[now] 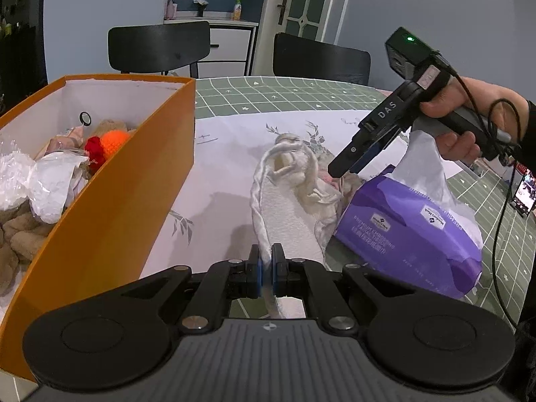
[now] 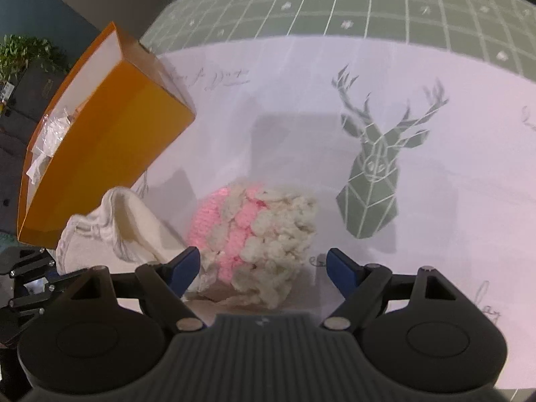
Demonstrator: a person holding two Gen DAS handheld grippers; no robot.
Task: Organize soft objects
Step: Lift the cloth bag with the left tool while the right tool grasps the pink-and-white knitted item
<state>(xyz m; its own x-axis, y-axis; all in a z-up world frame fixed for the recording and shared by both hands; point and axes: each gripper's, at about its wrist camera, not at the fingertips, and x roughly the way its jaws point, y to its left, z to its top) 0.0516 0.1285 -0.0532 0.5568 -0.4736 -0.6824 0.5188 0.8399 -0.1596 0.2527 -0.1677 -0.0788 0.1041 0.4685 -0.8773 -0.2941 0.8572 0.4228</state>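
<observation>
My left gripper (image 1: 267,268) is shut on the near edge of a white cloth pouch (image 1: 288,207), which stretches away across the table; it also shows in the right wrist view (image 2: 130,227). My right gripper (image 2: 263,269) is open, its blue fingertips either side of a pink and cream knitted ball (image 2: 254,234), just above it. In the left wrist view the right gripper (image 1: 345,169) points down at that ball (image 1: 335,181), mostly hidden behind the pouch. An orange box (image 1: 114,201) at the left holds several soft items.
A purple tissue pack (image 1: 402,227) lies right of the pouch. The table has a white deer-print cloth (image 2: 368,174) over a green grid cloth (image 1: 284,97). Two black chairs (image 1: 160,47) stand behind. A phone (image 1: 526,194) stands at the far right.
</observation>
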